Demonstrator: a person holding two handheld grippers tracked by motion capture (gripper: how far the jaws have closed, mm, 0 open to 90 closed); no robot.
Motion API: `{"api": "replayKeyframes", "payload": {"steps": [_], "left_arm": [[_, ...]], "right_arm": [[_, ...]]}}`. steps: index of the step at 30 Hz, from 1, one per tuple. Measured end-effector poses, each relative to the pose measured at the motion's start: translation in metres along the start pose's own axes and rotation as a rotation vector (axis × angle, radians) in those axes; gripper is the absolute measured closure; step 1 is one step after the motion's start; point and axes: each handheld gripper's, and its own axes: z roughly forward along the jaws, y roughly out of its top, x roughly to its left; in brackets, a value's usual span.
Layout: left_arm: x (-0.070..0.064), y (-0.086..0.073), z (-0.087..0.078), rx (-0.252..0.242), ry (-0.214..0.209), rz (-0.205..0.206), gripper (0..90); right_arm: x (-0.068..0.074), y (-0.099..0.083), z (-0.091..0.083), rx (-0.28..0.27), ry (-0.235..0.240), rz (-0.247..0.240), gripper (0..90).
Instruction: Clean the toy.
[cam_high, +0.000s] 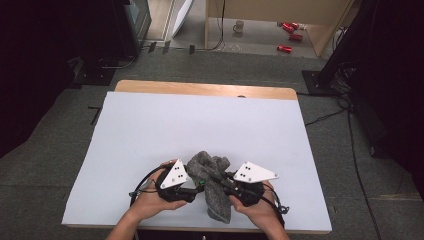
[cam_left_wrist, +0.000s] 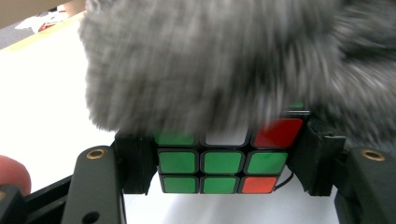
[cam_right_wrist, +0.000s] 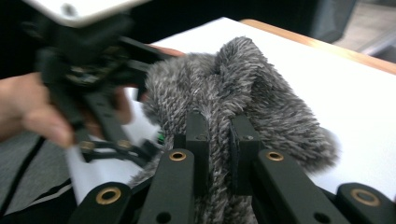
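Left gripper (cam_left_wrist: 224, 158) clamps the rigid puzzle cube (cam_left_wrist: 223, 165) by its sides; right gripper (cam_right_wrist: 219, 140) pinches the limp, light grey sock (cam_right_wrist: 243, 98) draped over the cube.

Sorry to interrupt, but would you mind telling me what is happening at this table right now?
A person works with two handheld grippers at the near edge of a white table. The left gripper is shut on a puzzle cube with mostly green tiles showing, while the right gripper is shut on a fuzzy grey sock. The sock is draped over the top of the cube, partly covering it.
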Motion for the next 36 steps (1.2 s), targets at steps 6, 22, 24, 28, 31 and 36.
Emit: {"api": "replayKeyframes", "payload": {"steps": [6, 22, 24, 28, 31, 36], "left_arm": [[0.013, -0.002, -0.011, -0.045, 0.004, -0.043, 34.8], [0.012, 0.002, -0.025, -0.17, -0.074, -0.045, 34.8], [0.014, 0.002, -0.027, -0.176, -0.072, -0.052, 34.7], [0.015, 0.0, -0.025, -0.16, -0.059, -0.045, 34.8], [0.014, -0.001, -0.022, -0.15, -0.06, -0.044, 34.7], [0.013, 0.001, -0.024, -0.167, -0.07, -0.05, 34.7]], "right_arm": [[-0.025, -0.006, -0.01, -0.03, -0.127, 0.083, 82.6], [-0.015, -0.012, 0.002, -0.021, -0.041, 0.082, 82.6], [-0.016, -0.014, 0.005, 0.003, -0.035, 0.082, 82.6], [-0.017, -0.012, 0.002, -0.02, -0.019, 0.089, 82.6], [-0.016, -0.006, -0.007, -0.074, 0.009, 0.091, 82.6], [-0.016, -0.006, -0.008, -0.073, 0.008, 0.082, 82.6]]}}
